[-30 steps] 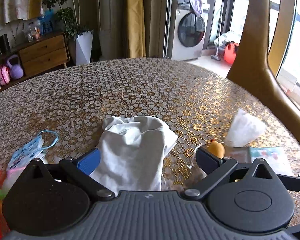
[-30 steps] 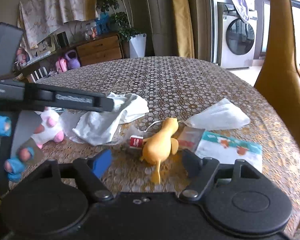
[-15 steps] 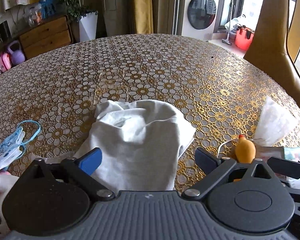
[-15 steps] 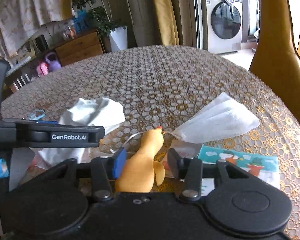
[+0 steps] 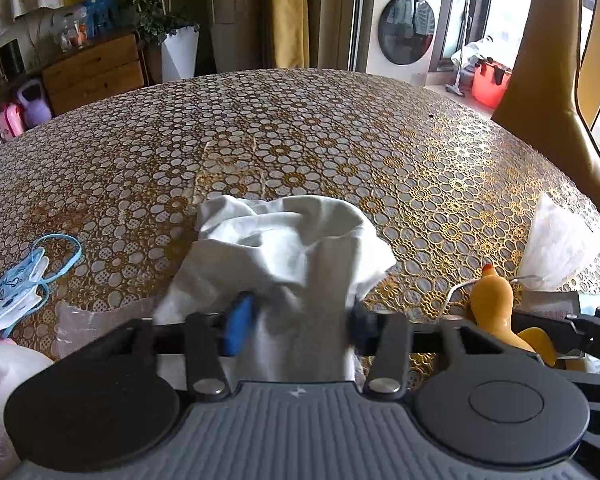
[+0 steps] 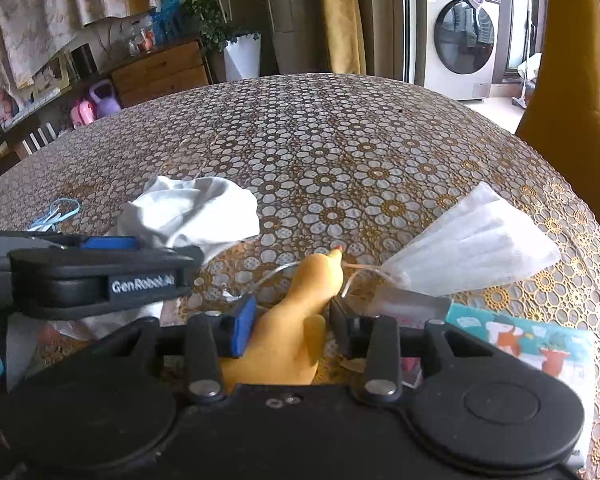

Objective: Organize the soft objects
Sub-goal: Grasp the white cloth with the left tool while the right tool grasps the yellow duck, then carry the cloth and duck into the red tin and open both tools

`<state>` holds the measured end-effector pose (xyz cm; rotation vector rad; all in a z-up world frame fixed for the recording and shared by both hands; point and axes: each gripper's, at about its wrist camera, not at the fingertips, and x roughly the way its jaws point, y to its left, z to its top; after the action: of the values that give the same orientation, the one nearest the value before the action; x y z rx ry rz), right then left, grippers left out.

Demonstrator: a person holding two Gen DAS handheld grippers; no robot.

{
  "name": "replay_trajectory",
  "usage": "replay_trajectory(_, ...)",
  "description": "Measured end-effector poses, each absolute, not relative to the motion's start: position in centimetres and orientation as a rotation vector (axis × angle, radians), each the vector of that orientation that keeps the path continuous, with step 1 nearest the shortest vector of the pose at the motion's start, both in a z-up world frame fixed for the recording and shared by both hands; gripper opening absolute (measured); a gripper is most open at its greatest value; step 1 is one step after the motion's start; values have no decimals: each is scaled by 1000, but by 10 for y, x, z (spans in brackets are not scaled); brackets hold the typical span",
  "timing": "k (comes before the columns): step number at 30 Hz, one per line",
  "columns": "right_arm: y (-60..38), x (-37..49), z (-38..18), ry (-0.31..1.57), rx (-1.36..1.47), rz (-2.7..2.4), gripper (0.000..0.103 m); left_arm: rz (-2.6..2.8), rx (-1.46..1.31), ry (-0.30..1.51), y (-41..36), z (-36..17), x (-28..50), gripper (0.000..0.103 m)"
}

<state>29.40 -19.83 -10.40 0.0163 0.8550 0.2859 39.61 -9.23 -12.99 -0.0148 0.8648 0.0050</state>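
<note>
A crumpled white cloth (image 5: pixel 296 256) lies bunched near the middle of the table's near edge, its near end pinched between the left gripper's (image 5: pixel 300 326) fingers. Just to its right a yellow rubber duck toy (image 6: pixel 296 320) lies on its side with its red-tipped beak pointing toward the far edge, its body squeezed between the right gripper's (image 6: pixel 292 326) fingers. A pleated white face mask (image 6: pixel 472 246) lies flat toward the table's right edge, its ear loop touching the duck's beak, and a blue patterned child's mask (image 5: pixel 16 292) with blue loops lies toward the left edge.
</note>
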Motion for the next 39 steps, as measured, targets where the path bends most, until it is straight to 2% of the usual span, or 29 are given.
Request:
replay_trajectory(2, -199, 294, -103, 854, 22, 284, 32, 0, -21, 867, -90, -129, 396, 22)
replay_trajectory(4, -201, 294, -102, 849, 31, 283, 22, -3, -35, 865, -88, -127, 395, 14)
replay_trajectory(8, -206, 288, -96, 832, 47, 285, 17, -5, -51, 839, -84, -116, 388, 10)
replay_trajectory(24, -228, 230, -23, 674, 98, 316, 15, -116, -89, 733, -80, -38, 327, 9)
replay_trajectory(34, -236, 222, -20, 683, 122, 317, 15, -122, -54, 843, -84, -65, 340, 10)
replay_trajectory(37, -237, 226, -28, 694, 129, 328, 15, -117, -73, 855, -82, -77, 351, 14)
replay_trajectory(39, -240, 229, -34, 703, 135, 336, 15, -109, -63, 862, -85, -84, 357, 26)
